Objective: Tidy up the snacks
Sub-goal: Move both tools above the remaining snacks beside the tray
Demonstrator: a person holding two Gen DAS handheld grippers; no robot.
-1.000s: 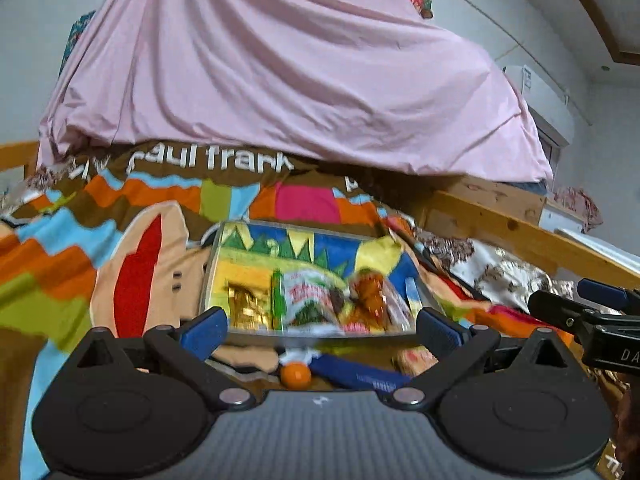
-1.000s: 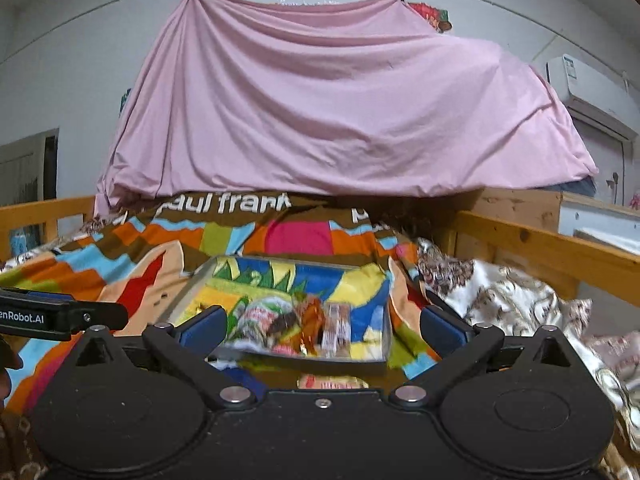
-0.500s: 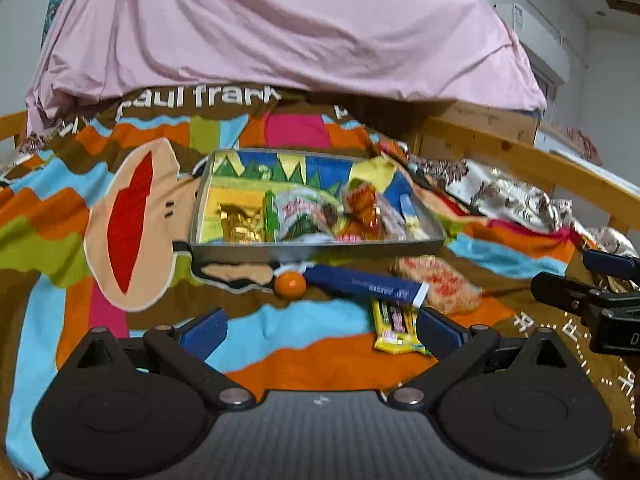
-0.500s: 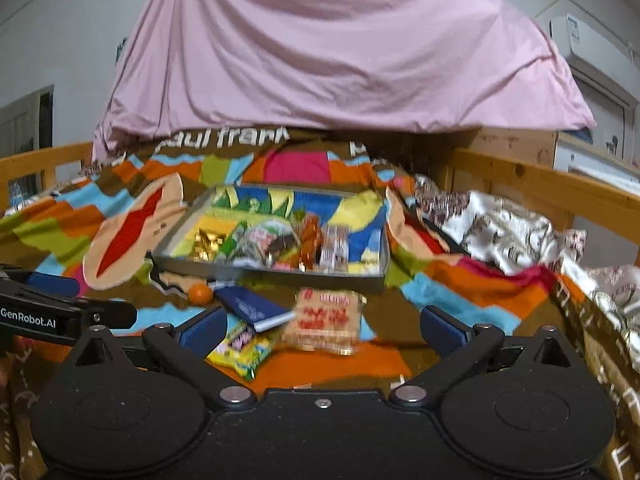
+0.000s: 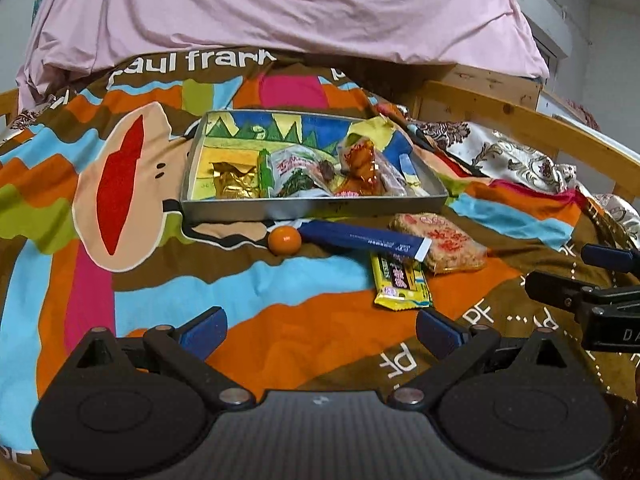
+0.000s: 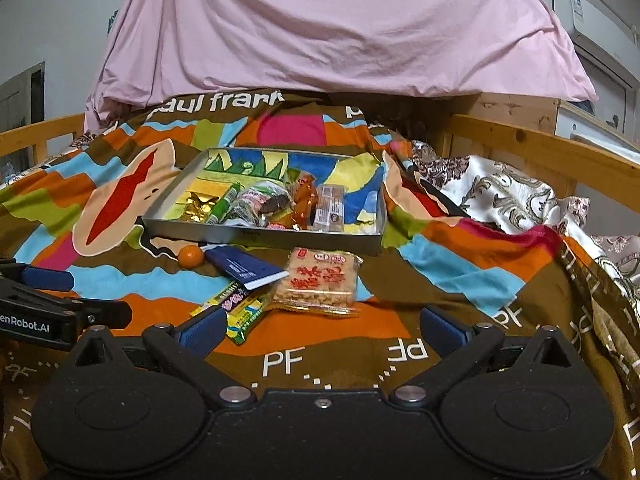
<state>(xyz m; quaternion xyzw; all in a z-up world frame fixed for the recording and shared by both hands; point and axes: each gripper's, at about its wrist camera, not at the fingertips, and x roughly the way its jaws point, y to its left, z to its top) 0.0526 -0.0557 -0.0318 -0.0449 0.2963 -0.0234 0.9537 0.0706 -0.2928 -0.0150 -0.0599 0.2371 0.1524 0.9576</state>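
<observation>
A metal tray (image 5: 312, 205) (image 6: 260, 236) with several wrapped snacks in it sits on the colourful bedspread. In front of it lie a small orange ball (image 5: 284, 240) (image 6: 190, 256), a dark blue box (image 5: 360, 239) (image 6: 248, 269), a yellow-green packet (image 5: 401, 280) (image 6: 244, 308) and a clear pack of rice crackers (image 5: 438, 244) (image 6: 318, 280). My left gripper (image 5: 320, 330) is open and empty, well short of these snacks. My right gripper (image 6: 320, 328) is open and empty, just short of the cracker pack; its left finger (image 6: 202, 330) is beside the yellow-green packet.
A pink sheet (image 5: 260, 12) drapes a mound behind the tray. A wooden bed rail (image 6: 540, 152) runs along the right, with a patterned white cloth (image 6: 500, 192) beside it. The right gripper shows at the right edge of the left wrist view (image 5: 588, 280).
Both grippers have pulled back and tilted down, so the loose snacks in front of the tray have come into view. Both stay open and empty.
</observation>
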